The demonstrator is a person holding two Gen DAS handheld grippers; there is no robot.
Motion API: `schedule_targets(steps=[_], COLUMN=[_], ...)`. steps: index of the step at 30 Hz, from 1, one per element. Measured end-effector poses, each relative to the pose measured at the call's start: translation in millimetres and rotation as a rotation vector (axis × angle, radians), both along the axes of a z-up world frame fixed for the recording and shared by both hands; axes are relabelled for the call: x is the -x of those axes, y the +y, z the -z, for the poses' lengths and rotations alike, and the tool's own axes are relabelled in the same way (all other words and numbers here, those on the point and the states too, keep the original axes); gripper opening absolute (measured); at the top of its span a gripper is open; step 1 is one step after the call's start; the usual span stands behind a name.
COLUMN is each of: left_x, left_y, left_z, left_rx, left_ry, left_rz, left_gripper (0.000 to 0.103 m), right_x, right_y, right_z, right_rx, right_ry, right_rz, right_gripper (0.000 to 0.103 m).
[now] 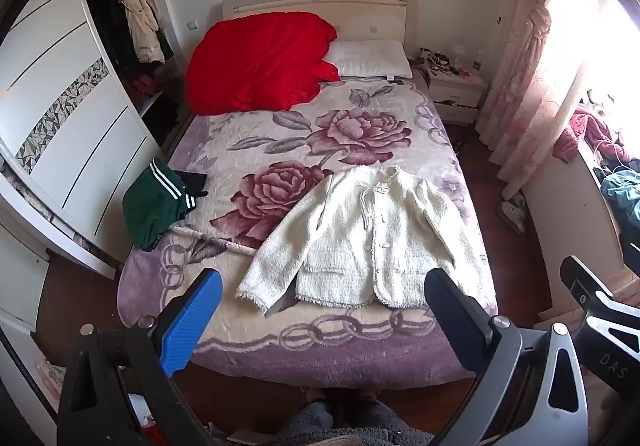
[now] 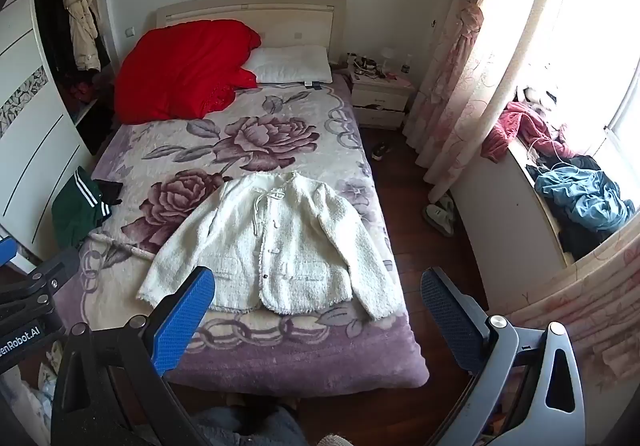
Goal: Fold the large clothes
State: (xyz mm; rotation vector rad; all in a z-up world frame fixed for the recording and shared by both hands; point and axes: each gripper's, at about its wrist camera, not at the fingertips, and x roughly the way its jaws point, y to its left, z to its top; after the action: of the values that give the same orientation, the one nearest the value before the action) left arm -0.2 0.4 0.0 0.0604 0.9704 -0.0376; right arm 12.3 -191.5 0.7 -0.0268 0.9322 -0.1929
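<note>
A white fuzzy cardigan (image 1: 360,238) lies flat and spread, front up, on the near part of the floral bed blanket (image 1: 280,141); it also shows in the right wrist view (image 2: 276,246). Its sleeves lie angled out to both sides. My left gripper (image 1: 324,314) is open and empty, held above the foot of the bed, short of the cardigan's hem. My right gripper (image 2: 318,310) is open and empty, also back from the hem, over the bed's near right corner. The right gripper's body shows at the right edge of the left wrist view (image 1: 600,318).
A green garment with white stripes (image 1: 156,201) lies at the bed's left edge. A red quilt (image 1: 256,61) and white pillow (image 1: 372,57) lie at the head. A wardrobe (image 1: 60,117) stands left, a nightstand (image 2: 380,93) and a cluttered window ledge (image 2: 568,189) right.
</note>
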Motion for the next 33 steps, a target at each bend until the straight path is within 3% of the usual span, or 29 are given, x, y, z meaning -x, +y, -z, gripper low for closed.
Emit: schedule_targets(steps=[25,33], left_x=[-11.8,-14.6], left_y=[-4.1,-6.7], left_z=[-20.9,-26.5], left_rx=[-0.005,-0.001], left_ry=[-0.013,-0.020], left_rz=[0.003,0.002], left_gripper=[0.103,0.103], right_x=[-1.9,-15.5], right_y=[4.4,5.1], right_z=[-4.1,-19.7], right_rx=[0.000,-0.001], right_ry=[-0.013,-0.023], right_rz=[-0.005,-0.011], right_gripper=[0.103,0.103])
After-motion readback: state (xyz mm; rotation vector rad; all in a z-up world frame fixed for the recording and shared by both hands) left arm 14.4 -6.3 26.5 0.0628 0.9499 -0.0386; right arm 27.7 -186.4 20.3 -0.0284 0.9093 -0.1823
